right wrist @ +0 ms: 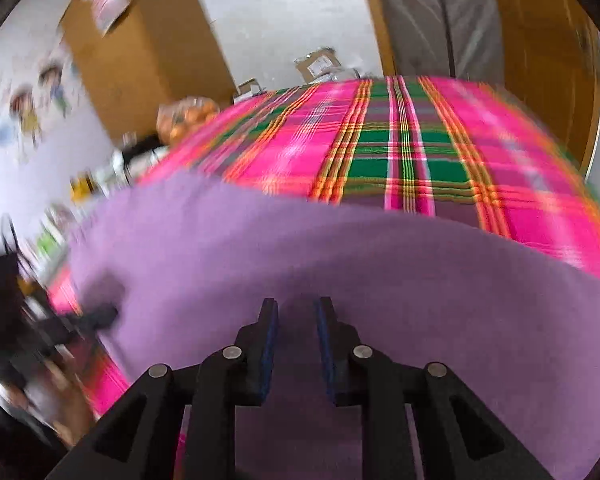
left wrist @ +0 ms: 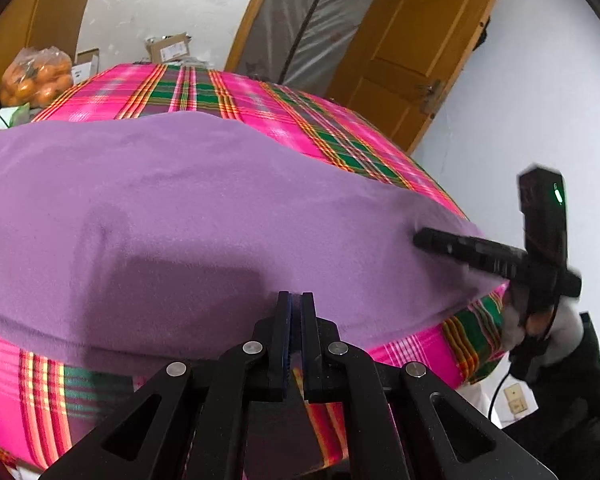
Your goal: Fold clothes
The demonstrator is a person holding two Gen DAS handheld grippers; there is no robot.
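A purple cloth (left wrist: 188, 208) lies spread flat over the near half of a table covered in a pink and green plaid cloth (left wrist: 260, 100). My left gripper (left wrist: 296, 300) has its jaws closed at the cloth's near edge; no fabric shows between the pads. My right gripper shows in the left wrist view (left wrist: 424, 236), resting on the cloth's right corner. In the blurred right wrist view the right gripper (right wrist: 296, 306) is open over the purple cloth (right wrist: 340, 264), with nothing between its fingers. The left gripper (right wrist: 104, 316) appears at the cloth's left edge.
A bag of oranges (left wrist: 36, 76) and cardboard boxes (left wrist: 168, 46) sit at the table's far side. A wooden door (left wrist: 424, 44) stands behind at the right. The plaid cloth (right wrist: 400, 148) is bare beyond the purple one. A wall socket (left wrist: 516, 398) is low right.
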